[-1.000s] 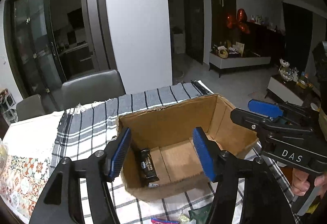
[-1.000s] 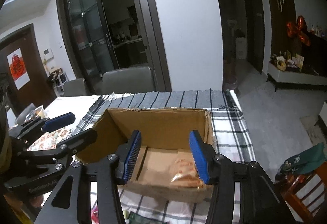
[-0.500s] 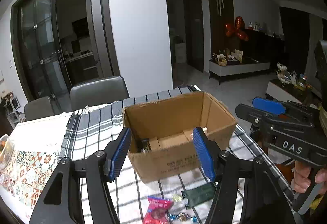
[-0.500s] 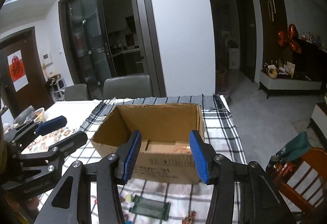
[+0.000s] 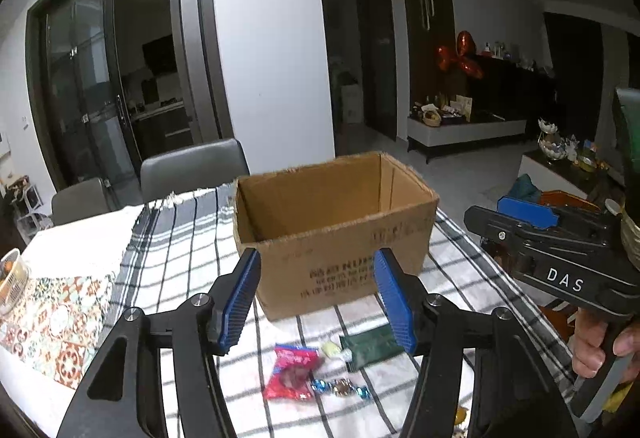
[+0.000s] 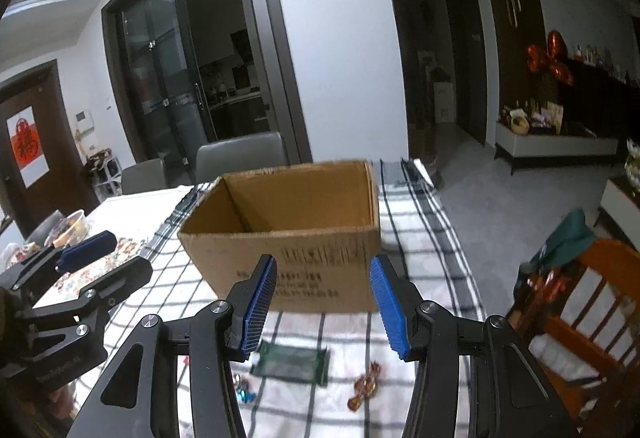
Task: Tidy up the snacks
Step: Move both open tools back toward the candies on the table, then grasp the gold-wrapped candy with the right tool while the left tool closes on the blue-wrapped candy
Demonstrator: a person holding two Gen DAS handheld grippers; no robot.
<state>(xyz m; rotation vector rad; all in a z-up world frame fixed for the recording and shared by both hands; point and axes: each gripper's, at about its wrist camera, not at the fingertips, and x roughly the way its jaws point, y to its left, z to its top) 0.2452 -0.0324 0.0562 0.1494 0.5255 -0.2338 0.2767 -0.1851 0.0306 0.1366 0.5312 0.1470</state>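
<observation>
Snacks: loose at near bench edge, before box. Both hand-held grippers drawn back, apart, empty; next pickup pending.

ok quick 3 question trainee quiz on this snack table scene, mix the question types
1. True or false: the left gripper is shut on a snack.
2. Which lies nearest the cardboard box? A) red packet B) green packet C) blue-wrapped candies
3. Fill in: the snacks lie on a ____ tablecloth.

Key: 1 false, both it and the right gripper are open and empty; 2 B; 3 checked.
</observation>
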